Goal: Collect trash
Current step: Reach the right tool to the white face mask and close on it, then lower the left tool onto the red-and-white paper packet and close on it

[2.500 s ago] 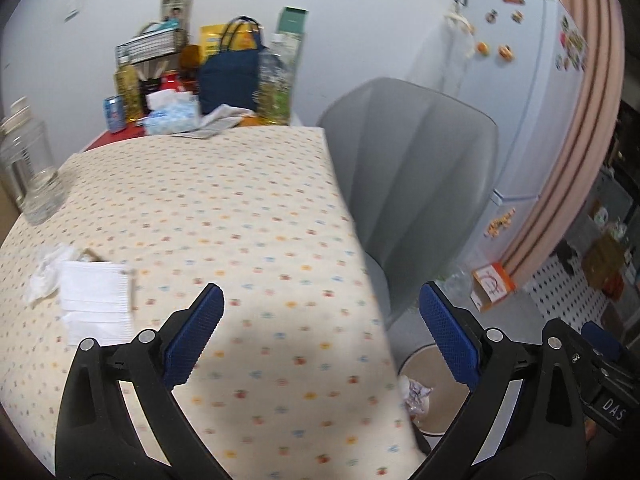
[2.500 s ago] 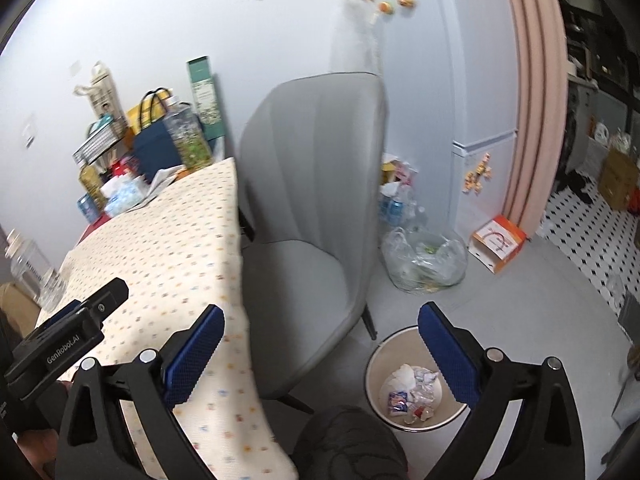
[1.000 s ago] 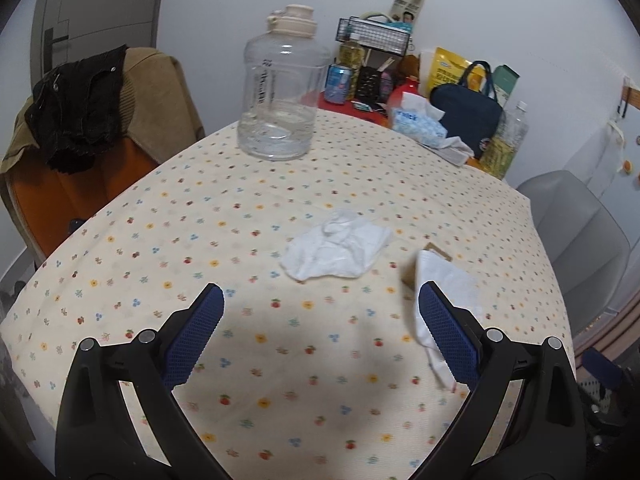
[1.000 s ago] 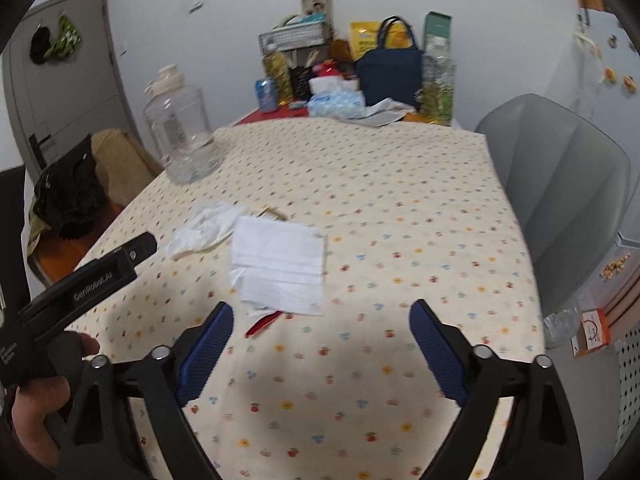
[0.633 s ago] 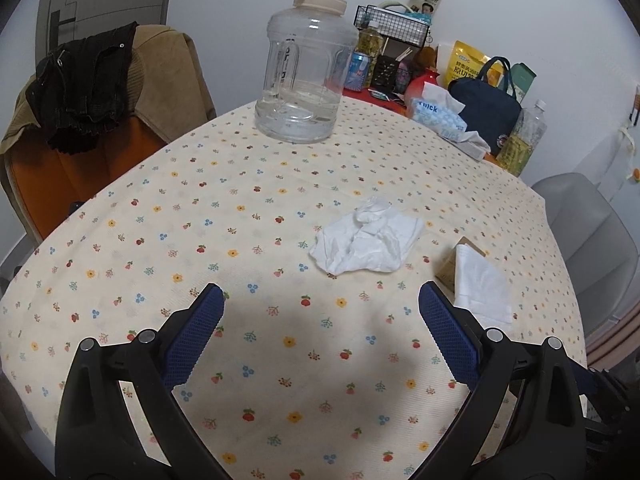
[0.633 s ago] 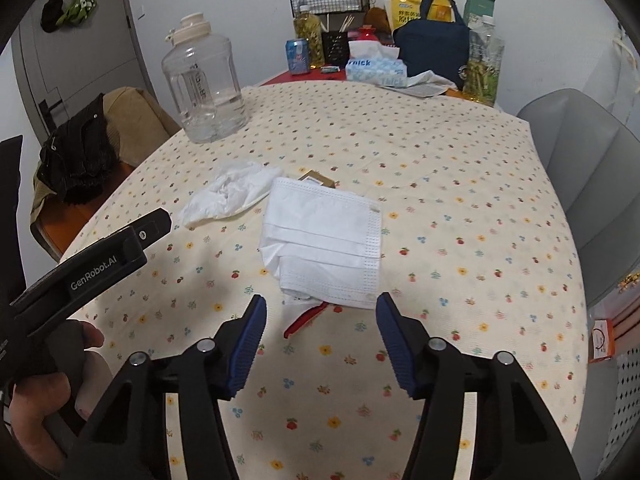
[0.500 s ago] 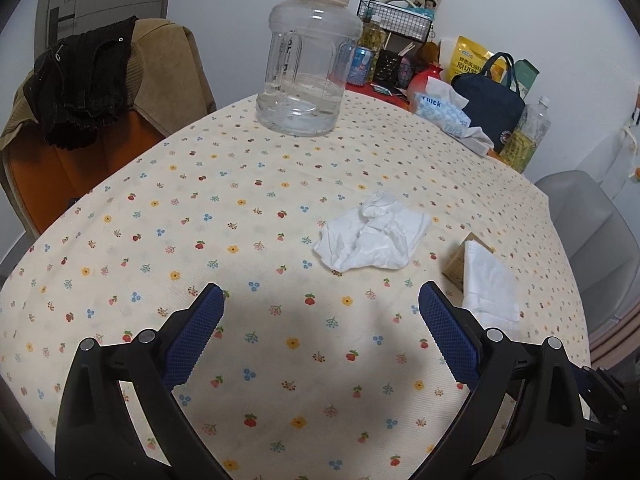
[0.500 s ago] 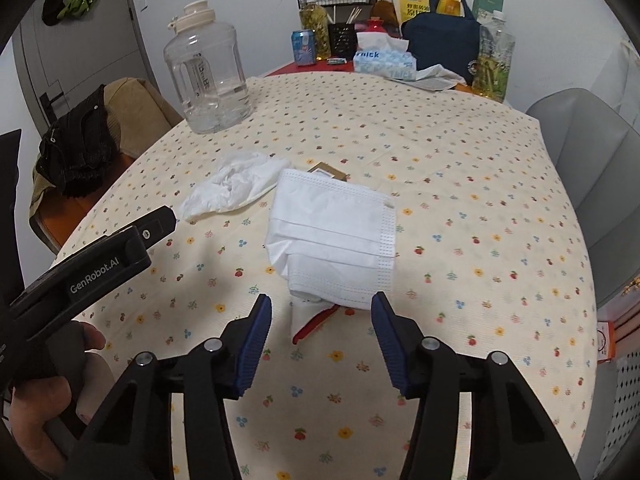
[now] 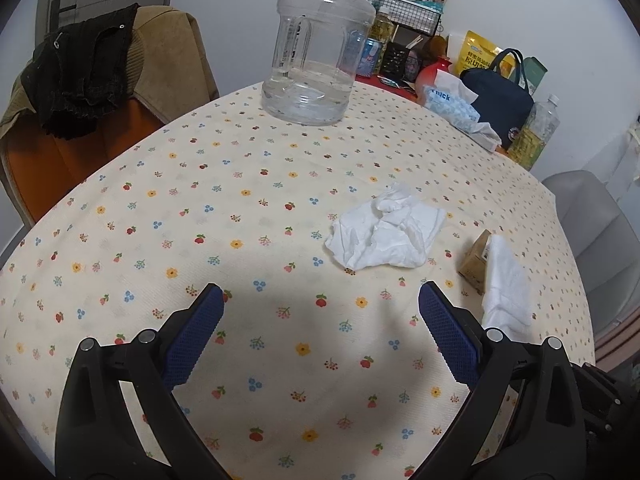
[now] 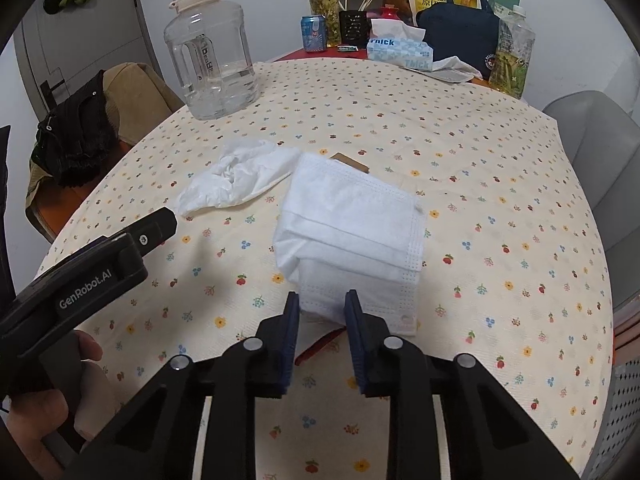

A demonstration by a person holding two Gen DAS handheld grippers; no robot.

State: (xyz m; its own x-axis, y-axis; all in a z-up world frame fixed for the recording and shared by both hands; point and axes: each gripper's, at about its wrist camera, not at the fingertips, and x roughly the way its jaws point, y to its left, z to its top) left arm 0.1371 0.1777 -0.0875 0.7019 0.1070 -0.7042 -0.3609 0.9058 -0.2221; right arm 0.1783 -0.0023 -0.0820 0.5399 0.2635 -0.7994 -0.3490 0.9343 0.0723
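Observation:
A white face mask lies folded on the flowered tablecloth, over a small brown box and a red strip. My right gripper is at the mask's near edge. Its jaws are closing with that edge between them, and the pads are not visibly pressing on it. A crumpled white tissue lies left of the mask. My left gripper stands open over bare cloth, short of the tissue. The mask and the box show at its right.
A big clear water jug stands at the table's far left. A tissue box, a can, a navy bag and a bottle line the back. A chair draped with clothes is left, a grey chair right.
Both views swung from the grey chair and floor bin to the tabletop. The right gripper came down to the mask and its jaws narrowed around the near edge. The left gripper neared the tissue, still open.

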